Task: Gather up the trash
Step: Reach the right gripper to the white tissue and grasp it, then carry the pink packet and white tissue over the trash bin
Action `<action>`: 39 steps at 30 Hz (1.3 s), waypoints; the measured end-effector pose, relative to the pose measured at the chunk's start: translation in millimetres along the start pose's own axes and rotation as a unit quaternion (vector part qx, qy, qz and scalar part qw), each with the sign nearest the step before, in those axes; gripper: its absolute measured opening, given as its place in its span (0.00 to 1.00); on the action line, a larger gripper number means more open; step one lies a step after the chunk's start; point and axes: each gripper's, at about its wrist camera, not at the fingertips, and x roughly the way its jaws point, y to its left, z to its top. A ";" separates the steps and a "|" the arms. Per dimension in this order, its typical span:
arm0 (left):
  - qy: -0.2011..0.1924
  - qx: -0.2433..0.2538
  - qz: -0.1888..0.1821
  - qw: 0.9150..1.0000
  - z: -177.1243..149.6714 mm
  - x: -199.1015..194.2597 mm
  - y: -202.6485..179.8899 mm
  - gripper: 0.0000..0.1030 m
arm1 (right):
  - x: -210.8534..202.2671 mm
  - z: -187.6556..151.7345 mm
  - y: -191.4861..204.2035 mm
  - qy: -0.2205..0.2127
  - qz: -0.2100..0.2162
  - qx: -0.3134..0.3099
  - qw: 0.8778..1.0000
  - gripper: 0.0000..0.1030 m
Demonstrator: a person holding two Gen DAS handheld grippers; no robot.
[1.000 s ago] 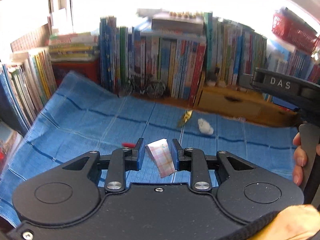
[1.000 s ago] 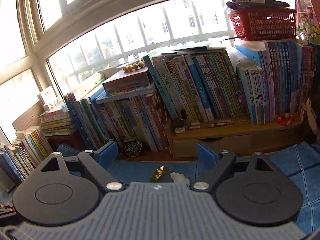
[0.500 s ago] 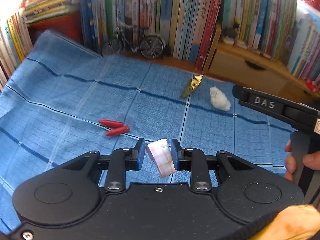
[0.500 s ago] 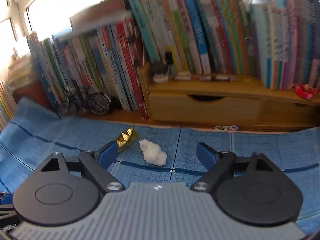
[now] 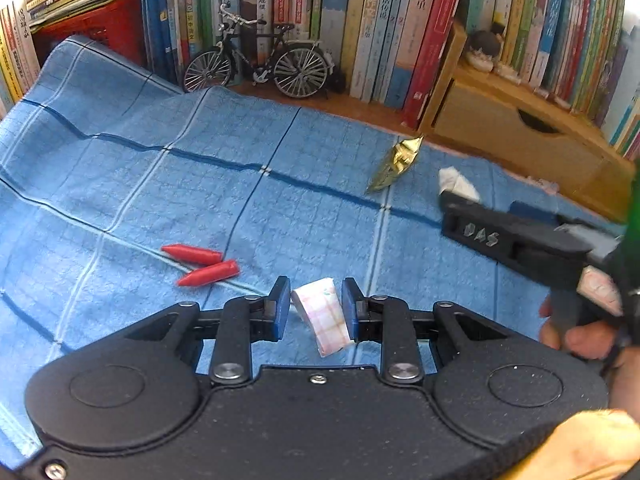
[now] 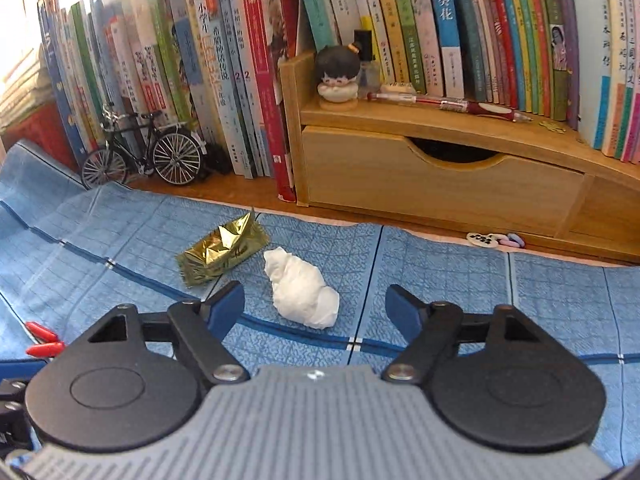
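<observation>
While both hand-held tools have dropped from book height toward the blue checked cloth [image 5: 132, 184] within the last second, the crumpled white tissue wad [image 6: 302, 294] serves as the landmark. Far to its left on the cloth lie two small red pointed caps [image 5: 202, 265], touching nothing. Nearer, the left gripper [image 5: 312, 309] stays clenched on a folded pink-checked paper scrap [image 5: 323, 320], so one piece of trash is already collected and carried. Just left of the wad, nearly touching it, rests a crinkled gold foil wrapper [image 6: 222, 252]. The right gripper [image 6: 316, 306] now frames the wad: its jaws have just been closing a little, yet the blue pads [image 6: 226, 304] remain clear of the tissue, which sits on the cloth slightly beyond and between them. I judge the tissue is the next pickup, the wrapper after.
</observation>
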 end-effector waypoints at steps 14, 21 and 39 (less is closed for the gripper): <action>-0.015 -0.020 -0.010 1.000 -18.4 -5.0 6.5 0.25 | 6.9 -9.5 -0.7 0.002 0.020 0.004 1.000 0.34; -0.010 -0.024 0.006 1.000 -21.8 -12.0 8.2 0.25 | -17.4 -14.0 -2.5 0.000 0.046 0.024 0.999 0.34; -0.029 -0.028 0.016 0.999 -53.8 -85.0 13.7 0.25 | -108.1 -44.6 6.5 -0.008 0.073 0.040 0.997 0.34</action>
